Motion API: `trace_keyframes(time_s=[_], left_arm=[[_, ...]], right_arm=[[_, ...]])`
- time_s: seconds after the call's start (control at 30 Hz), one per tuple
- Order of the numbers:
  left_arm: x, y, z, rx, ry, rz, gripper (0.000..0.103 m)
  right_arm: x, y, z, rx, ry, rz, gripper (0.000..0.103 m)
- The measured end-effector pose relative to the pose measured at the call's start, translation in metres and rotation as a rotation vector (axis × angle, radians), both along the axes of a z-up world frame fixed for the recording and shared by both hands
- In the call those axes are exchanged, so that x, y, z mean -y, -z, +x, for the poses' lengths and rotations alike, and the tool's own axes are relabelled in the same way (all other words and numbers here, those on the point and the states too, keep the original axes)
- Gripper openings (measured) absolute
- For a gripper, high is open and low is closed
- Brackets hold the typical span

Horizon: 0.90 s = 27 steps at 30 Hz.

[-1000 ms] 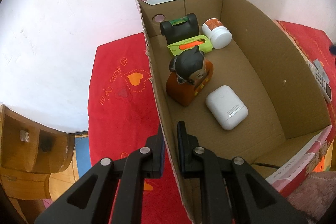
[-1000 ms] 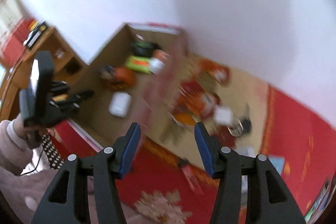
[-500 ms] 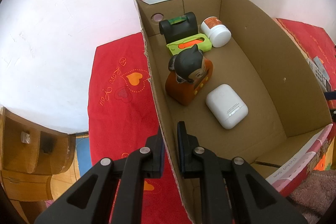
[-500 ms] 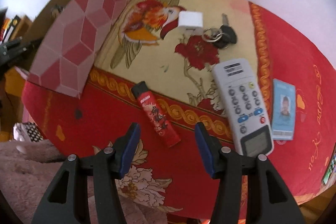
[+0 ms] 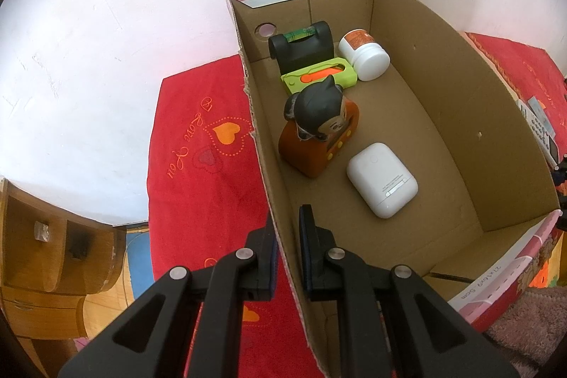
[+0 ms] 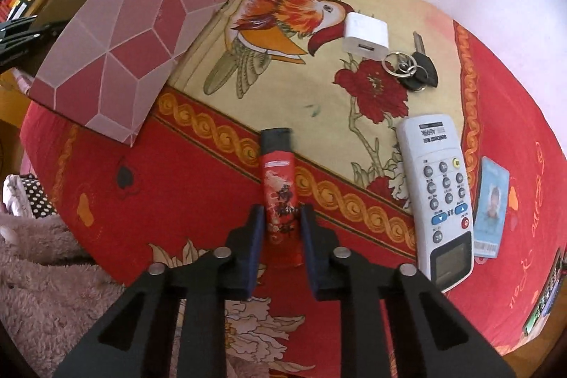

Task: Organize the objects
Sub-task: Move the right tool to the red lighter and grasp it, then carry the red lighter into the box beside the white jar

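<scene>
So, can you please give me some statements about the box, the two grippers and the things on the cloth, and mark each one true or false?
1. The left gripper is clamped on the side wall of the cardboard box. True.
2. The right gripper is closed on the white remote. False: its jaws have just closed on the red lighter; the white remote lies untouched to the side.
3. The white case lies inside the box. True.
4. The box is empty. False: it also holds an orange figure toy, a green holder, a black level and a white bottle.
5. The keys lie on the cloth beside the white charger. True.
</scene>
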State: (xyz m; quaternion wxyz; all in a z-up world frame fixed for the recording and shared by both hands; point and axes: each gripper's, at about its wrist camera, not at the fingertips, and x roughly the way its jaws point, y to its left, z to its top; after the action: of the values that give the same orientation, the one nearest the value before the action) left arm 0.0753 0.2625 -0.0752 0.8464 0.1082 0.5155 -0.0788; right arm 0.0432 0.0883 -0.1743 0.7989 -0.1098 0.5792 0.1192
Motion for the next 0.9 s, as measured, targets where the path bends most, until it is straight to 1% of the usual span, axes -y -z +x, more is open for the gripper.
trace_keyframes(time_s=[0.17,0.27,0.43,0.67,0.77,0.9], left_arm=[[0.000,0.000,-0.001,-0.001,0.001,0.005,0.009],[0.000,0.000,-0.001,-0.003,-0.002,0.002,0.009],[0.000,0.001,0.000,-0.006,-0.008,0.003,0.009],[0.000,0.002,0.001,-0.007,-0.011,0.004,0.009],[0.000,0.002,0.001,-0.007,-0.011,0.004,0.009],[0.000,0.002,0.001,-0.007,-0.013,0.002,0.009]], right_arm=[[0.005,0.004,0.005,-0.011,0.028,0.035,0.021],[0.013,0.001,0.008,-0.025,0.055,0.103,0.021],[0.018,-0.006,0.009,-0.016,0.050,0.135,0.021],[0.024,-0.040,0.026,0.013,0.054,0.213,0.021],[0.024,-0.061,0.027,0.045,0.046,0.255,0.021],[0.011,-0.093,0.021,0.096,0.019,0.311,0.021]])
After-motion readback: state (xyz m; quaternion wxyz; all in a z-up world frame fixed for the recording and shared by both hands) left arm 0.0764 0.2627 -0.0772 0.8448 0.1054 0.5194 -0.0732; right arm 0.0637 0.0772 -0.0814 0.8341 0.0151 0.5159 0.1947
